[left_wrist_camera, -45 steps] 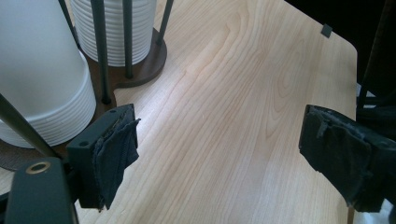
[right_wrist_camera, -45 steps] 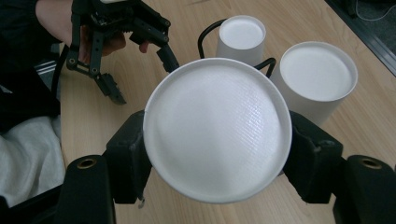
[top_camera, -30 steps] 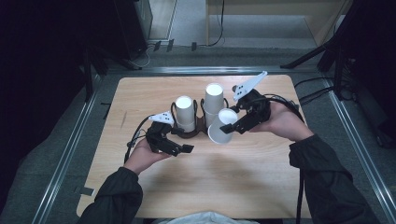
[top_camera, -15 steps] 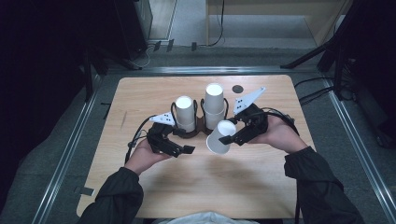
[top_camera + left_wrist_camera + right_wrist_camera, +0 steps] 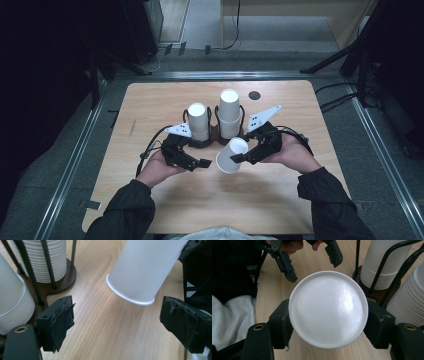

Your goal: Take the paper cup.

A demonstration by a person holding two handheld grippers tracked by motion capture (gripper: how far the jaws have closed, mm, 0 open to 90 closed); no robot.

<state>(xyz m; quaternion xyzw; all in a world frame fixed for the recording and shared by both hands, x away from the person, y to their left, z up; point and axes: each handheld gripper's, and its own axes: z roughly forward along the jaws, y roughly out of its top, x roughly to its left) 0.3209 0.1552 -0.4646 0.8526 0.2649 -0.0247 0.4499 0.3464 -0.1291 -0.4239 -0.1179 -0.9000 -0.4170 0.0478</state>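
Note:
My right gripper [image 5: 245, 150] is shut on a single white paper cup [image 5: 231, 156], held tilted above the table with its rim pointing toward my left gripper [image 5: 200, 154]. In the right gripper view the cup's flat bottom [image 5: 328, 312] sits clamped between both black jaws of the right gripper [image 5: 328, 323]. The left gripper [image 5: 117, 322] stands open, and the cup's rim [image 5: 130, 293] hangs just beyond its pads [image 5: 60, 322] without touching them. Two stacks of upside-down white cups, a shorter left stack [image 5: 198, 120] and a taller right stack [image 5: 229, 112], stand in a black wire holder behind both grippers.
The holder's dark round base [image 5: 63, 281] and wire posts stand close to the left jaw. A small black disc [image 5: 254, 95] lies on the wooden table [image 5: 150, 105] at the back right. The table's edges drop to a grey floor with metal rails [image 5: 70, 170].
The right gripper has carried the cup away from the stacks, toward the person and leftward, up to the left gripper's open jaws. The left gripper has barely moved.

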